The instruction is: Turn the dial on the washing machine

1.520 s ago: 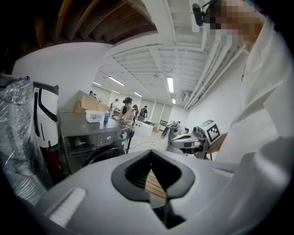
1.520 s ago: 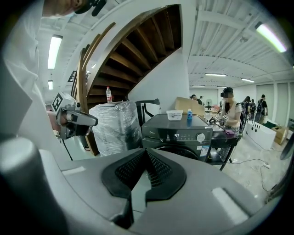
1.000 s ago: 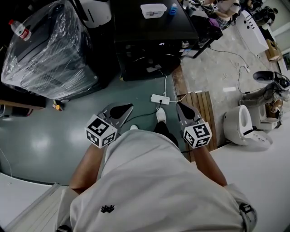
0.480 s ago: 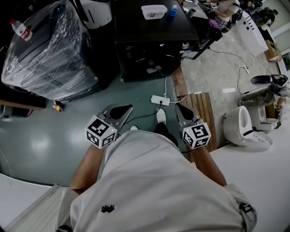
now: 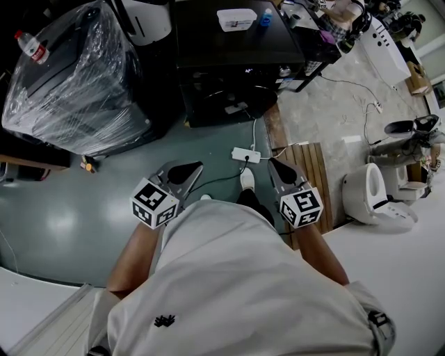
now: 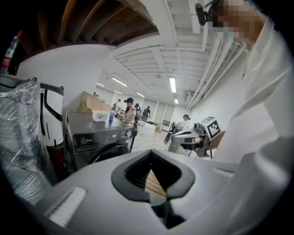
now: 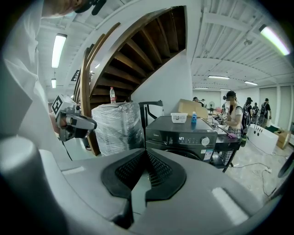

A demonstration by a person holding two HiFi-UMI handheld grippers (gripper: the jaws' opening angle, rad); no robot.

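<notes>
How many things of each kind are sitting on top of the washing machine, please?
White tub: 1
Blue bottle: 1
Total: 2

The left gripper (image 5: 182, 171) and right gripper (image 5: 281, 171) sit just before the shirt (image 5: 236, 278), well apart from the dark washer (image 5: 229, 69) ahead — a wrapped machine (image 5: 73, 76) stands at its left, a power strip (image 5: 246, 154) lies between.
</notes>
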